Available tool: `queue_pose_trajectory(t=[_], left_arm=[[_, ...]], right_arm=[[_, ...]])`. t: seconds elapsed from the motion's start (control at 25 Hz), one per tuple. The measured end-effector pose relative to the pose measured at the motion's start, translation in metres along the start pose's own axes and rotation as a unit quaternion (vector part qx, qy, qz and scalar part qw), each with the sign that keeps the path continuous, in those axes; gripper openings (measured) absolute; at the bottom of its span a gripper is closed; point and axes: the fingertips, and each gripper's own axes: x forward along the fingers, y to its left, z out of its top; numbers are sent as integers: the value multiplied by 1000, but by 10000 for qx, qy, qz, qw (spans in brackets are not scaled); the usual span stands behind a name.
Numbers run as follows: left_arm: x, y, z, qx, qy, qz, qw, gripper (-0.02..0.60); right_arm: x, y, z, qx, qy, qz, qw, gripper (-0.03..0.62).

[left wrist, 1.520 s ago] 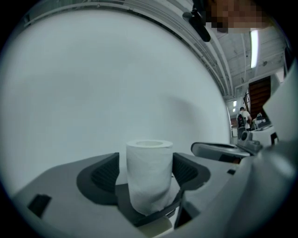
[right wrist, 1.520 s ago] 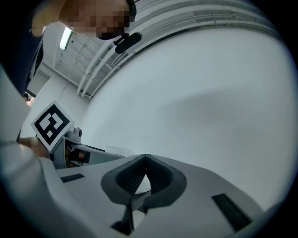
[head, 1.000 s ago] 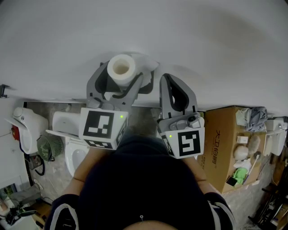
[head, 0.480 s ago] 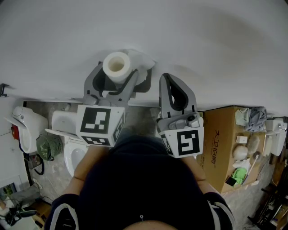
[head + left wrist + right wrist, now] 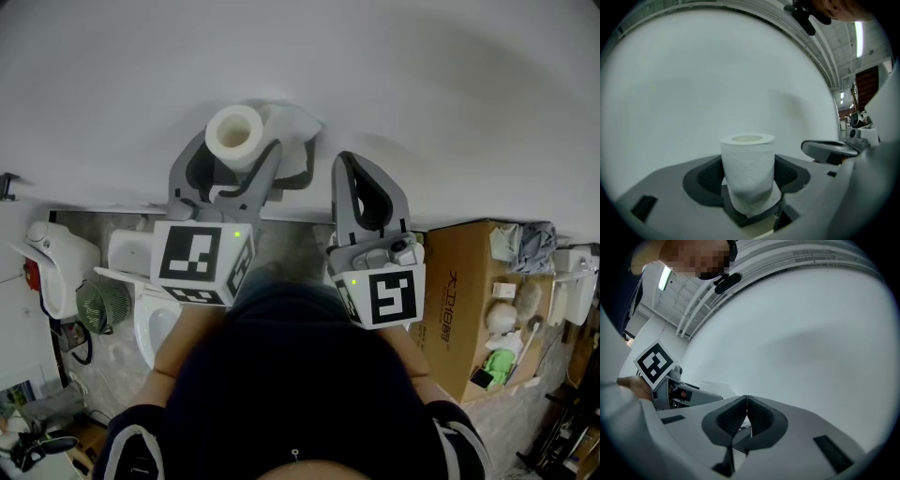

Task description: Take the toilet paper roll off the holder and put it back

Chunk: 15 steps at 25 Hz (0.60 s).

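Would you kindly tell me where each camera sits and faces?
Head view: on the head, facing steeply down; torso, left tongs, right tongs show.
Left gripper view: on left tongs, facing the wall; jaws have just been closing on the toilet paper roll.
Right gripper view: on right tongs, facing wall; jaws together, empty.
Shared: head and left gripper views show the roll.

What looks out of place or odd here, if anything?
The toilet paper roll stands upright between the fingers of the left gripper, which have just been closing on it, and its lower part looks squeezed. A loose sheet hangs off the roll in the head view. No holder is in view.
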Motion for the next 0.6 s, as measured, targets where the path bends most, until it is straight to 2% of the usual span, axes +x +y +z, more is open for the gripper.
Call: queue_pose_trajectory(t=[0.6], left_arm=[[-24, 18, 22, 58, -325, 297, 9990, 305]], right_arm=[[1, 11, 0, -17, -1, 102, 9999, 17]])
